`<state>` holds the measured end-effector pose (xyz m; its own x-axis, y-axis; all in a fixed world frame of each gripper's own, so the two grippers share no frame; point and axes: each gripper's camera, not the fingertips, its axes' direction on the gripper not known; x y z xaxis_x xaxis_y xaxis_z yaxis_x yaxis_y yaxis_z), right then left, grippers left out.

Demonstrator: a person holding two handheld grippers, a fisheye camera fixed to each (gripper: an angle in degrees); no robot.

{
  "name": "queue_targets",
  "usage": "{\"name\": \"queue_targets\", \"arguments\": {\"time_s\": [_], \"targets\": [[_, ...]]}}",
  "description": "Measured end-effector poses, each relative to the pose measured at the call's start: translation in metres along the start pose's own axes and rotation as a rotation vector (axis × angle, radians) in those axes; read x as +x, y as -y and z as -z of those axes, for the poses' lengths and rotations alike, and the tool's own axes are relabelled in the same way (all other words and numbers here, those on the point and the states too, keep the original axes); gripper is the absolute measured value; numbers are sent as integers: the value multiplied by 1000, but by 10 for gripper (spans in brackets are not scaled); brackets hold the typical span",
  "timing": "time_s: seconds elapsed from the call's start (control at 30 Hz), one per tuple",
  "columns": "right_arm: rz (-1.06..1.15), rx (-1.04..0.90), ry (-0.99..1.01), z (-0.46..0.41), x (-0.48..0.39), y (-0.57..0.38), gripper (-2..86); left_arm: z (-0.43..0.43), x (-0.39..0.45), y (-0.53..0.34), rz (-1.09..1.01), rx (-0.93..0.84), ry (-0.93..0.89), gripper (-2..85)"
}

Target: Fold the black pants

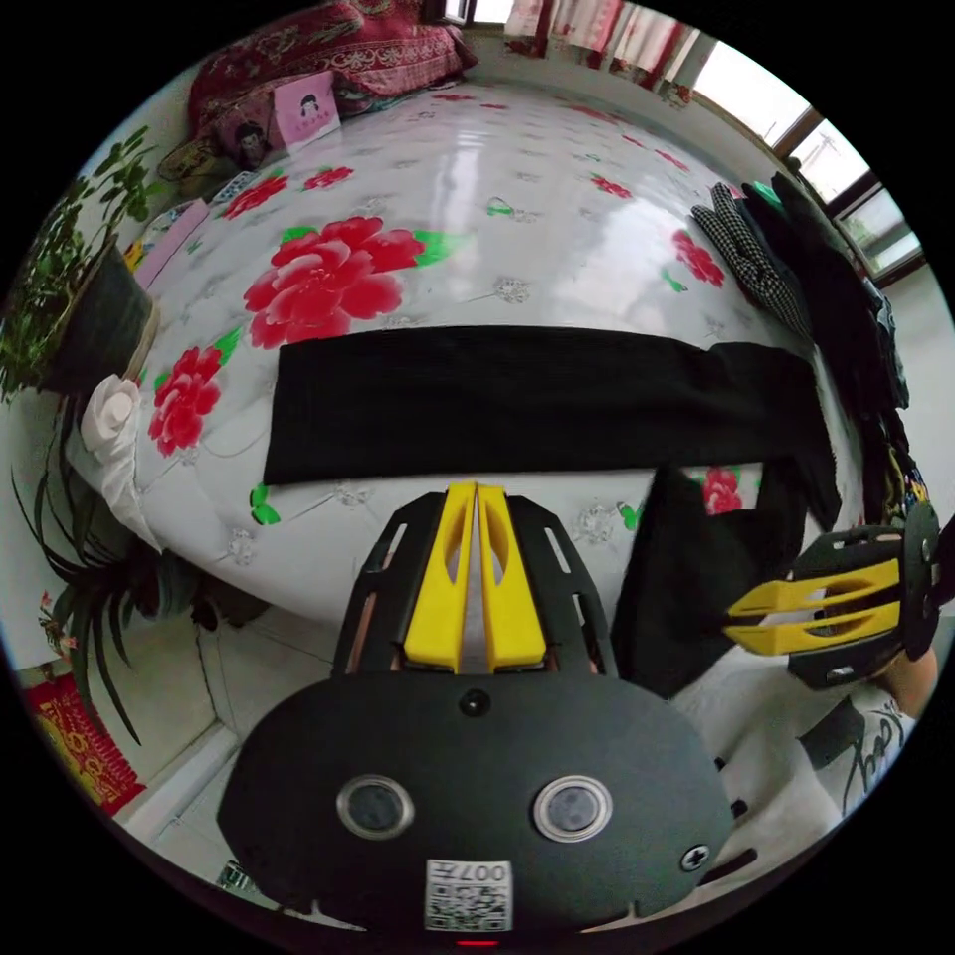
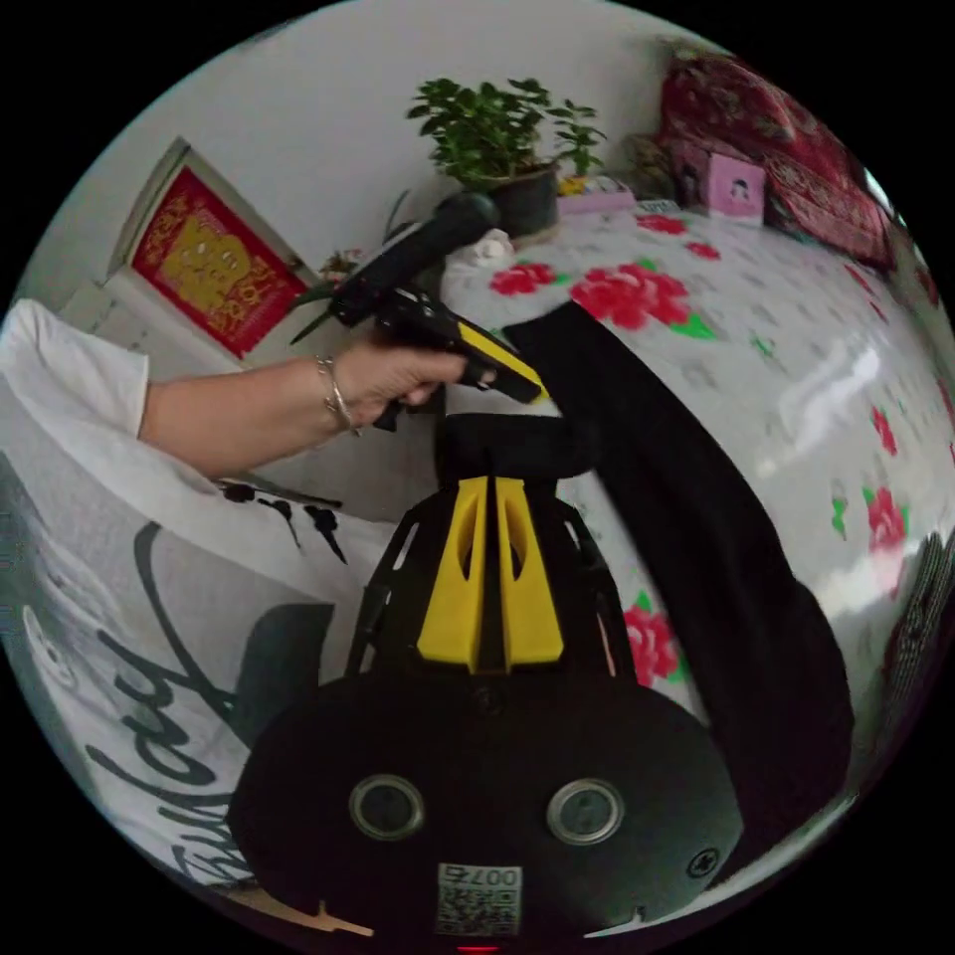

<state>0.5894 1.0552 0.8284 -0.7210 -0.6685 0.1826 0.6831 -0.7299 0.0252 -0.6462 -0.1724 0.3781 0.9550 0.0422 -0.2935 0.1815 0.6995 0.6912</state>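
In the left gripper view, the left gripper [image 1: 476, 489] sits just off the near edge of the bed [image 1: 557, 169]. Its two yellow jaws are pressed together with nothing between them. It points at the black pants [image 1: 517, 398], which lie flat in a long strip across the bed.

One end of the pants hangs down over the bed's edge. There the right gripper [image 1: 731, 619] comes in from the side. Its yellow jaws are close together at the hanging cloth.

In the right gripper view, the right gripper [image 2: 494, 484] has its jaws nearly closed, and a bunch of the black pants [image 2: 696, 517] sits right at the tips. I cannot tell if both jaws press on the cloth. A hand [image 2: 393, 380] with a bracelet holds the left gripper [image 2: 532, 390] out over the bed edge, beside the pants. The arm is bare and comes out of a white sleeve [image 2: 70, 378].

The bed has a shiny white cover with big red flowers. A green plant [image 1: 75, 288] in a dark pot stands at one end. Red pillows [image 1: 328, 50] and a pink box [image 1: 306, 107] sit at the far side. Dark clothes [image 1: 826, 298] are piled at the other end. Windows [image 1: 796, 119] let in light. A red picture [image 2: 214, 261] leans on the white wall.
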Motion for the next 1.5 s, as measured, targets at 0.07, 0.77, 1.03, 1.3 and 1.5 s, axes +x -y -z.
{"name": "queue_targets", "arguments": {"time_s": [0.07, 0.77, 1.03, 1.3, 1.5], "targets": [[33, -5, 7, 3, -10, 7, 2, 12, -18, -12, 31, 10, 0, -10], [-894, 273, -181, 211, 91, -333, 74, 72, -131, -154, 289, 47, -243, 81], [-1511, 608, -178, 300, 108, -584, 99, 63, -151, -196, 447, -16, -421, 117], [-1612, 585, -217, 338, 156, -648, 28, 64, -144, -150, 340, -204, -340, 66], [-1423, 869, -64, 400, 146, -674, 0, 137, -212, -188, 421, 46, -549, -4]]}}
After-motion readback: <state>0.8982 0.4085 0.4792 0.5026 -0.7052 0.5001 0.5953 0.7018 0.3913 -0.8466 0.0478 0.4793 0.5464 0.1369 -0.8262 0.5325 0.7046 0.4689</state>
